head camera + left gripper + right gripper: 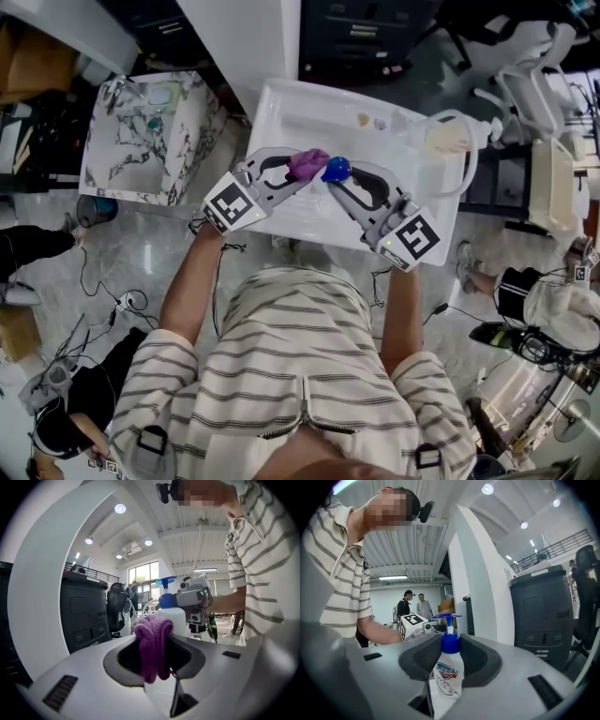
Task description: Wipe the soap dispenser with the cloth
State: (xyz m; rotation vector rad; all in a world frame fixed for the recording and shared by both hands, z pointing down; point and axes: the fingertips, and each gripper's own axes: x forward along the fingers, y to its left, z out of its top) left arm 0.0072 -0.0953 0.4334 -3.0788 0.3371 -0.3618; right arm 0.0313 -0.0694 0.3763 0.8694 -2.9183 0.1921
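A white soap dispenser (pixel 446 674) with a blue pump top (pixel 337 169) stands upright between the jaws of my right gripper (pixel 336 180), which is shut on it. A bunched purple cloth (pixel 153 641) sits clamped in my left gripper (pixel 310 167). In the head view both grippers meet above the white basin (pixel 281 117), the cloth (pixel 307 162) just left of the blue pump. Seen from the left gripper view, the dispenser (pixel 175 616) rises right behind the cloth, and whether they touch is unclear. The bottle's lower part is hidden inside the right jaws.
A marble-patterned block with a sink cut-out (pixel 150 136) stands left of the basin. A white hose or handle (pixel 461 141) lies at the basin's right end. Black cabinets (pixel 541 606) stand behind, and two people (pixel 414 605) are far off. Cables lie on the floor (pixel 112 300).
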